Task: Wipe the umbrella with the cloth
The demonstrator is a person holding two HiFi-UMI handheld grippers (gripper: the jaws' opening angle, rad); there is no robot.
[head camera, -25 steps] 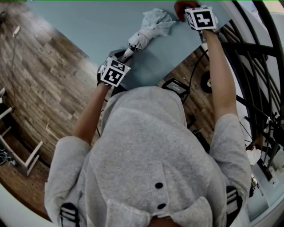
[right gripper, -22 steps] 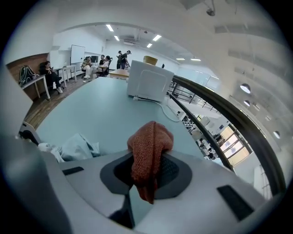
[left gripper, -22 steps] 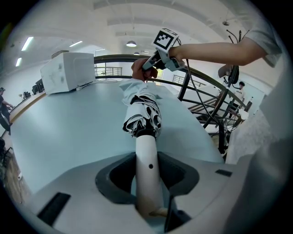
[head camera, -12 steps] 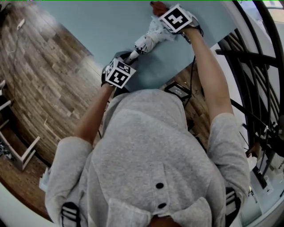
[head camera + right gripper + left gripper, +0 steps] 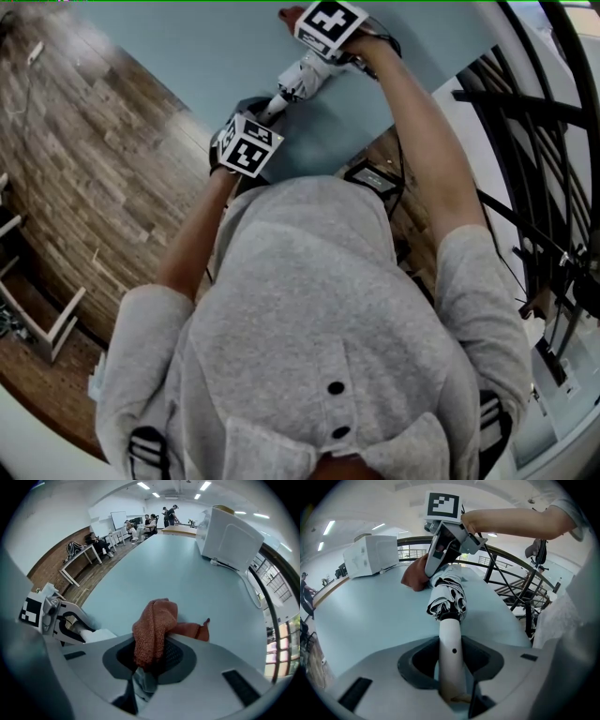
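Note:
A folded white umbrella with black markings [image 5: 298,80] lies on the pale blue table [image 5: 187,56]. My left gripper [image 5: 263,111] is shut on its white handle [image 5: 451,651], and the bunched canopy [image 5: 447,596] sits just beyond the jaws. My right gripper [image 5: 302,37] is over the canopy's far part, shut on a rust-red cloth [image 5: 153,626]. The cloth [image 5: 415,573] hangs down beside the umbrella onto the table. In the left gripper view the right gripper [image 5: 440,550] presses down onto the canopy. The left gripper [image 5: 61,618] shows at the left of the right gripper view.
A white boxy appliance [image 5: 229,538] stands at the table's far right with a cable [image 5: 248,588] trailing from it. Dark metal railings and bicycles [image 5: 534,141] are to my right, wooden floor [image 5: 84,187] to my left. People sit at desks far off [image 5: 140,524].
My right gripper has slid left along the umbrella towards the handle with the cloth, now covering most of the canopy. The left gripper has stayed on the handle.

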